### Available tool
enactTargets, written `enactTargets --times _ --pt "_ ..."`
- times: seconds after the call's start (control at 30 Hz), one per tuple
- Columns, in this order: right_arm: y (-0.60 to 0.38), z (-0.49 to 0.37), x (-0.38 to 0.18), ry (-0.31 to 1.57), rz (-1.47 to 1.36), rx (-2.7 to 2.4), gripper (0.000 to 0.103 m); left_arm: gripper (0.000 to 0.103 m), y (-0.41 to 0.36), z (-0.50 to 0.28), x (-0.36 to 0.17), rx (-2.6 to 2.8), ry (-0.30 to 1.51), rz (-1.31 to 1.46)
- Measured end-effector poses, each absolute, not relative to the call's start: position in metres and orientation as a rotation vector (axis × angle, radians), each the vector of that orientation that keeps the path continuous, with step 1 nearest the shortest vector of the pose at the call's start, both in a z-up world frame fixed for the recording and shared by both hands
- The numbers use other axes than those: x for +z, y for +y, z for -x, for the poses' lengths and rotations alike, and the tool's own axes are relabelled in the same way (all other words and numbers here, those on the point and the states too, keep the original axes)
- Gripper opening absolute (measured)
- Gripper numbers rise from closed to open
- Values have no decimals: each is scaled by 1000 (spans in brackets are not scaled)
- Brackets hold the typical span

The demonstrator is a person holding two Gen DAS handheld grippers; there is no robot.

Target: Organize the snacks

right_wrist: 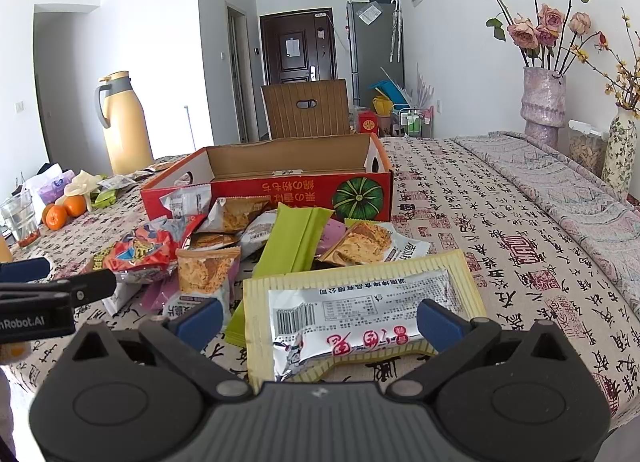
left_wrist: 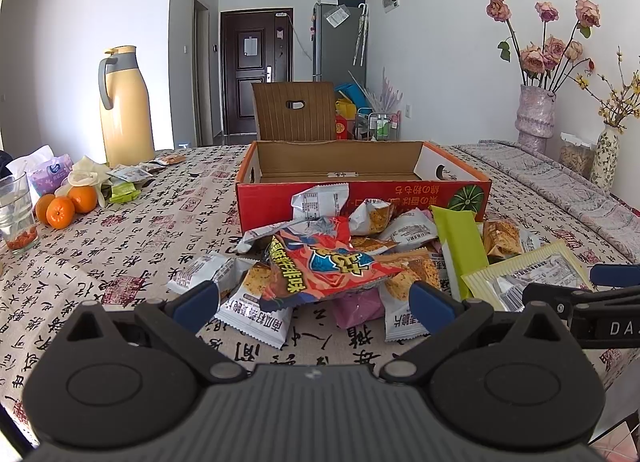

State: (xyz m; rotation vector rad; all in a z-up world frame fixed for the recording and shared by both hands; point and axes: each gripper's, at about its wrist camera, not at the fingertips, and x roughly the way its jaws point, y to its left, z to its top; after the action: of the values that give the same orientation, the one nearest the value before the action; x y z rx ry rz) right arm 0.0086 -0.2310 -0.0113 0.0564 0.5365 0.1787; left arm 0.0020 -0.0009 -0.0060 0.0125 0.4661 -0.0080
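At nine o'clock on the calligraphy-printed tablecloth sit three round orange tangerines beside a clear drinking glass, with a tall yellow thermos jug with a grey handle behind them at ten o'clock. The left gripper is held low and level over the table, pointing toward twelve o'clock, its blue-padded jaws spread wide and gripping nothing; a crinkled red and blue snack bag lies between and just ahead of them, its long axis running roughly from eight to two o'clock. It tops a loose heap of small white and orange snack packets piled against the front wall of an open red cardboard box with a green pumpkin print at twelve o'clock. The right gripper is likewise level and forward-pointing, jaws wide apart, straddling a flat pale-yellow packet with a silver label that lies crosswise, long axis from nine to three o'clock. A long lime-green wrapper angles toward one o'clock behind it. At two o'clock stands a pink textured vase of dried roses.
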Motion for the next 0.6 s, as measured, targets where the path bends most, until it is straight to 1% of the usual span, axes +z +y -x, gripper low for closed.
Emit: enactTargets --times 0.6 --pt "-231 -8 -12 542 -56 179 103 103 -1 -2 -6 -9 465 -12"
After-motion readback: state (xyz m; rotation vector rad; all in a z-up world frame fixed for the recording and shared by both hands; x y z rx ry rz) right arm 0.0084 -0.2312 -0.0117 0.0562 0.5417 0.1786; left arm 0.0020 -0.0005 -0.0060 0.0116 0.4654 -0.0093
